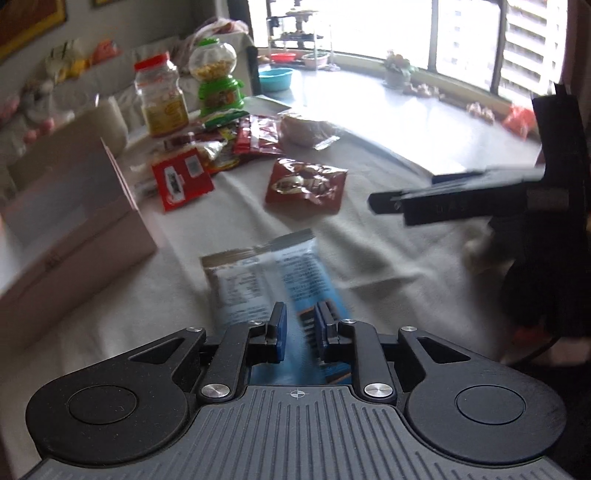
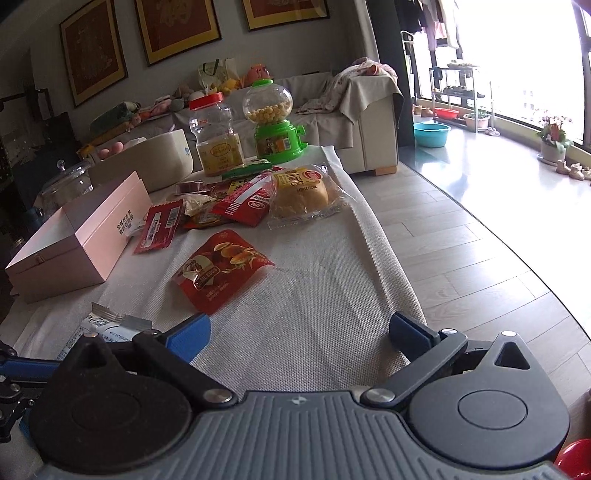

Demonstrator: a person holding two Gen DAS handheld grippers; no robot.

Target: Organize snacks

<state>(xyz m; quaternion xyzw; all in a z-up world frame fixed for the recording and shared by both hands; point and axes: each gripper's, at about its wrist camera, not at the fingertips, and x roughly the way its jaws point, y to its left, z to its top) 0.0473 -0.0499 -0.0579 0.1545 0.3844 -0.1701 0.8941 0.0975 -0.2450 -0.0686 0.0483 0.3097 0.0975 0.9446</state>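
Snack sorting barely begun: blue-and-white packet (image 1: pixel 273 273) lying on cloth, between left gripper (image 1: pixel 300 328) pads standing slightly apart, not pressing; right gripper (image 2: pixel 299 332) spread wide, empty. Red pouch (image 2: pixel 221 266), bun (image 2: pixel 303 192), sachets still outside pink box (image 2: pixel 85 236).

Cloth-covered table (image 2: pixel 332 295), pink box (image 2: pixel 74 236), red snack packets (image 2: pixel 221 269), possibly blue-white packet (image 1: pixel 266 280)

Probably a home living room: sofa (image 2: pixel 369 122), framed pictures (image 2: pixel 177 31).
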